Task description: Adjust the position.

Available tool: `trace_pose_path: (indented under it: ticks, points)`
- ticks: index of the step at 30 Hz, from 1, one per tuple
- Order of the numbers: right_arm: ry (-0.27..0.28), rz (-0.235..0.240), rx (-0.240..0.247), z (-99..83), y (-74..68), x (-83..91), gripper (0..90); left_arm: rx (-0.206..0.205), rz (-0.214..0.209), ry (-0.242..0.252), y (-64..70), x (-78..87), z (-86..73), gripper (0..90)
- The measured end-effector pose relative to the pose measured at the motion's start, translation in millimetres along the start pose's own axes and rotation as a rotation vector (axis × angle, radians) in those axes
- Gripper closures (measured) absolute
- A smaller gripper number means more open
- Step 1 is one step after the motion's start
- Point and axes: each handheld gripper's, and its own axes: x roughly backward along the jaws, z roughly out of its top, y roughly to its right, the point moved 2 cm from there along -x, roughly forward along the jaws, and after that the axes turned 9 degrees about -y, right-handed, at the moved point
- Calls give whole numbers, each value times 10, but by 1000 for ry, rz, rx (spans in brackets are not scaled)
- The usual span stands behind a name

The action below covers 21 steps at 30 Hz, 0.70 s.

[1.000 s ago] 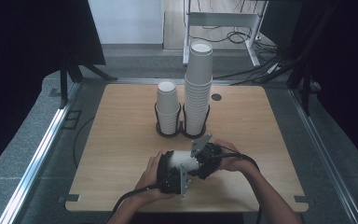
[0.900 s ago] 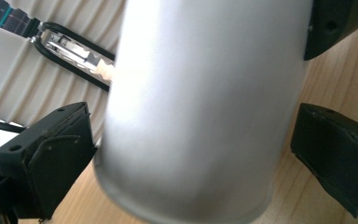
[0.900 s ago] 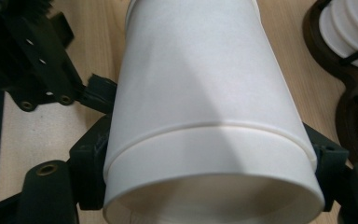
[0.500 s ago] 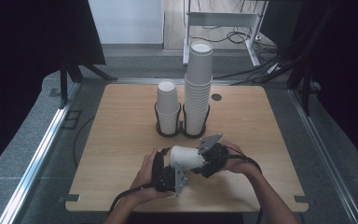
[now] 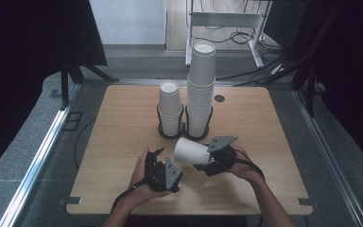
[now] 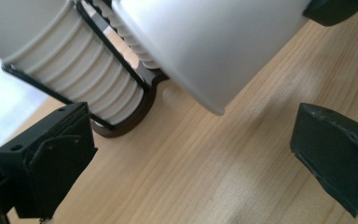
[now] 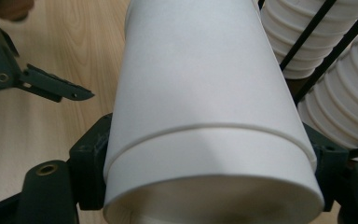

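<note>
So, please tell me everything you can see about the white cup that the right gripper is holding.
The white cup looks like plain matte paper, tapered. In the right gripper view a second rim line shows, so it may be two nested cups. It lies on its side above the wooden table, its base pointing toward the left gripper. The right gripper clamps it near the wide end, one jaw on each side. It sits just in front of the two cup stacks.

matt white paper cup (image 7: pixel 205 93) over pale, smooth-grained wooden table (image 5: pixel 123 118).

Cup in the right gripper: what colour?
Plain white cup, no print; clearest in the right gripper view.
</note>
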Motion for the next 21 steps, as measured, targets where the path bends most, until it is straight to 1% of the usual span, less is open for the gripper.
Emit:
trace_pose_path:
  ticks: [3,4,5,6,7,8,9,10,12,13,14,15,16,17,18,19,20,21]
  points:
    - [21,-16,-22,-18,-20,-15,225,31,-16,2,-27,-1,-29,5]
    - [55,-20,-45,-25,-37,-14,225,49,-26,1,-40,-6,-47,6]
    - [55,-20,-45,-25,-37,-14,225,49,-26,1,-40,-6,-47,8]
    - [81,-18,-65,-36,-47,-10,225,66,-44,-1,-54,-11,-64,9]
    - [81,-18,-65,-36,-47,-10,225,66,-44,-1,-54,-11,-64,9]
    - [109,-22,-88,-53,-62,-10,225,85,-57,0,-63,-19,-80,9]
    - [109,-22,-88,-53,-62,-10,225,85,-57,0,-63,-19,-80,11]
    - [147,-16,-106,-75,-79,-5,225,104,-69,0,-72,-24,-91,14]
    - [179,-13,-132,-97,-98,-6,225,123,-83,3,-79,-28,-97,18]
    - [179,-13,-132,-97,-98,-6,225,123,-83,3,-79,-28,-97,21]
    - [191,-12,-138,-104,-103,-10,225,135,-94,5,-85,-31,-100,21]
    - [211,-13,-154,-114,-115,-16,225,142,-104,3,-90,-31,-102,23]
    - [241,-13,-175,-129,-125,-21,225,165,-125,7,-99,-32,-104,26]
    - [241,-13,-175,-129,-125,-21,225,165,-125,7,-99,-32,-104,31]
    - [264,-18,-191,-146,-129,-22,225,191,-147,14,-112,-31,-107,34]
    - [264,-18,-191,-146,-129,-22,225,191,-147,14,-112,-31,-107,36]
    - [275,-21,-198,-152,-131,-22,225,213,-163,20,-120,-31,-109,36]
    - [290,-20,-207,-167,-132,-21,224,226,-175,26,-130,-32,-110,38]
